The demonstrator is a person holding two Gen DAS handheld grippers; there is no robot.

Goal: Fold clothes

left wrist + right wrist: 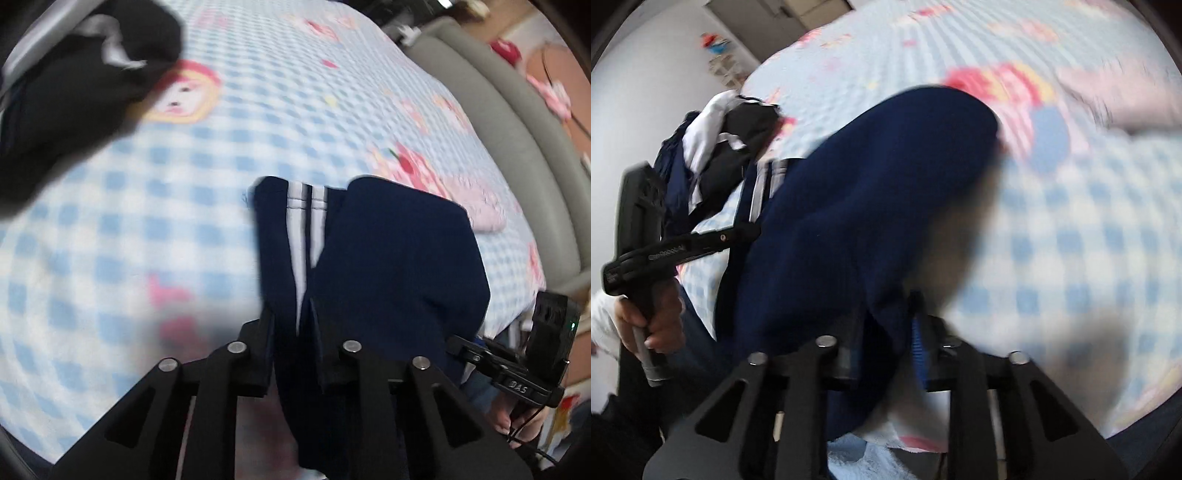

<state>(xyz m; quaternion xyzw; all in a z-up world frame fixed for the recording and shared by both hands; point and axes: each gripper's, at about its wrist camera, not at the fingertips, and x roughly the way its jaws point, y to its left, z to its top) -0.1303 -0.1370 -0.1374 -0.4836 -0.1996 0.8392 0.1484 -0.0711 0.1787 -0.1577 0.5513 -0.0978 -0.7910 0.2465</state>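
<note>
I have both the left gripper (291, 314) and right gripper (886, 314) clamped on the trousers (388, 251). They look soft and floppy. I'd keep gripping at the edge.

The left wrist camera sits just behind its black jaws and looks along them, down and across the bed with the blue-and-white checked blanket (155, 192), very close to the dark blue cloth with white stripes (388, 258). The right wrist camera looks the same way from its own side, also very close. Both views share that dark blue cloth (857, 206) and the blanket (1089, 240).
</note>
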